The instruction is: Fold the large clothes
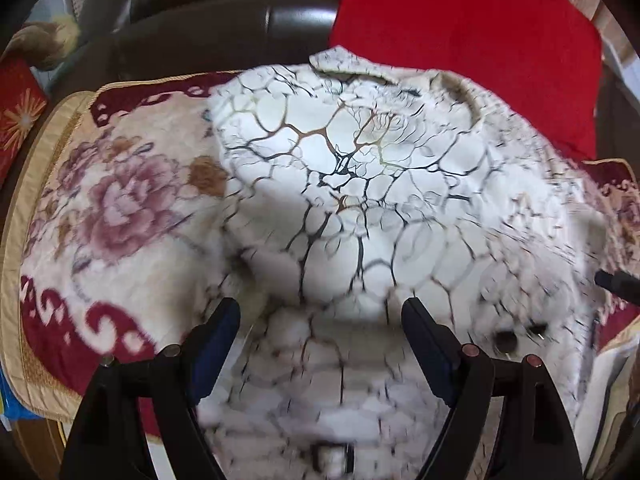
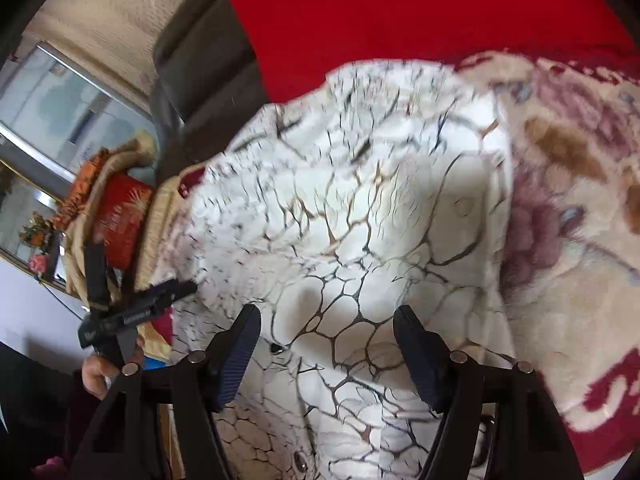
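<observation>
The garment point(image 1: 352, 184), a white piece veined with black and gold cracks, lies spread over the floral blanket point(image 1: 120, 200) on what looks like a sofa seat, with a red cloth point(image 1: 460, 40) draped behind it and dark upholstery point(image 1: 224, 12) to the side; its collar end point(image 1: 344, 62) points away toward the backrest, and the cloth is bunched and rumpled rather than flat; buttons point(image 1: 506, 340) show near the front edge, so I take it for a shirt or light jacket.

The left claw point(image 1: 320, 320) hangs over the near hem with its jaws wide and nothing between them; the right claw point(image 2: 326, 332) is likewise spread wide above the fabric, gripping nothing; in the right view the other tool point(image 2: 136, 312) shows at the garment's far side, held in a hand point(image 2: 100, 372).

As for progress, I'd judge it early; one side seems turned in over the body, though the blur makes that hard to swear to; no tidy rectangle has formed, the edges are uneven, and the sleeves cannot be clearly picked out; what remains, by my reckoning, is to pinch the near hem or side edges, bring them across, smooth the bulges, and fold the length down into a compact stack.
</observation>
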`<action>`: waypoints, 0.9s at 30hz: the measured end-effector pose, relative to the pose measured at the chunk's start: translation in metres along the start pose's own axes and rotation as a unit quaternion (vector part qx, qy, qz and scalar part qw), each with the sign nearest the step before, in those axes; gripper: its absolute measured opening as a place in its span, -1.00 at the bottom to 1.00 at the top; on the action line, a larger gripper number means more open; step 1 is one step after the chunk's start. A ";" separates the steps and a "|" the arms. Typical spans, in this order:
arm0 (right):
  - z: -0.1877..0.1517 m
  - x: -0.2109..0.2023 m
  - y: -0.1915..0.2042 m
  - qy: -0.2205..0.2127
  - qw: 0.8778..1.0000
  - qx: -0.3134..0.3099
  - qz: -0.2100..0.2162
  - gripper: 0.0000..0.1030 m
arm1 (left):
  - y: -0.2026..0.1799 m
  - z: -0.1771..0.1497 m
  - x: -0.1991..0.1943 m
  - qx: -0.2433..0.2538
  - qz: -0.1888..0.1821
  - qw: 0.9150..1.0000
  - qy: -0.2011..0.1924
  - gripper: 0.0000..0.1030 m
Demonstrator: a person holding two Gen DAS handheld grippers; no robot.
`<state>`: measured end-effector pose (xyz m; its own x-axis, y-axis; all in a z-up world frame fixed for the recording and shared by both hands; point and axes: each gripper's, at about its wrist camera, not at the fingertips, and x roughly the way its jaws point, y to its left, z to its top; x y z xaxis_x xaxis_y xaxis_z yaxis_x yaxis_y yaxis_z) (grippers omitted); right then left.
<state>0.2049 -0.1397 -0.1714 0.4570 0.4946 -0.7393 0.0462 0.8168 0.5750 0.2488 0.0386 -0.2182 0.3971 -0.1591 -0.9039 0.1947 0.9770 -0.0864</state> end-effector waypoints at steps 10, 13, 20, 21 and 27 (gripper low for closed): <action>-0.033 -0.056 -0.026 -0.031 0.999 0.021 0.011 0.45 | 0.025 -0.070 -0.053 -0.019 -0.036 0.999 -0.002 0.62; -0.047 -0.068 -0.035 -0.031 0.999 0.026 0.006 0.45 | 0.018 -0.095 -0.066 -0.014 -0.041 0.999 0.003 0.62; -0.072 -0.085 -0.054 -0.022 0.999 0.046 0.004 0.48 | -0.021 -0.124 -0.084 0.018 -0.068 0.997 0.011 0.62; -0.077 -0.087 -0.057 -0.018 0.999 0.048 0.006 0.48 | -0.029 -0.126 -0.085 0.028 -0.069 0.997 0.010 0.63; -0.111 -0.096 -0.083 0.006 0.997 0.077 0.005 0.57 | -0.073 -0.122 -0.078 0.058 -0.095 0.994 0.010 0.65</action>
<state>0.0589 -0.2227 -0.1869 0.4484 0.5064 -0.7365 0.1779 0.7570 0.6288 0.0947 -0.0030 -0.1925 0.3248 -0.3358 -0.8842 0.3664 0.9065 -0.2096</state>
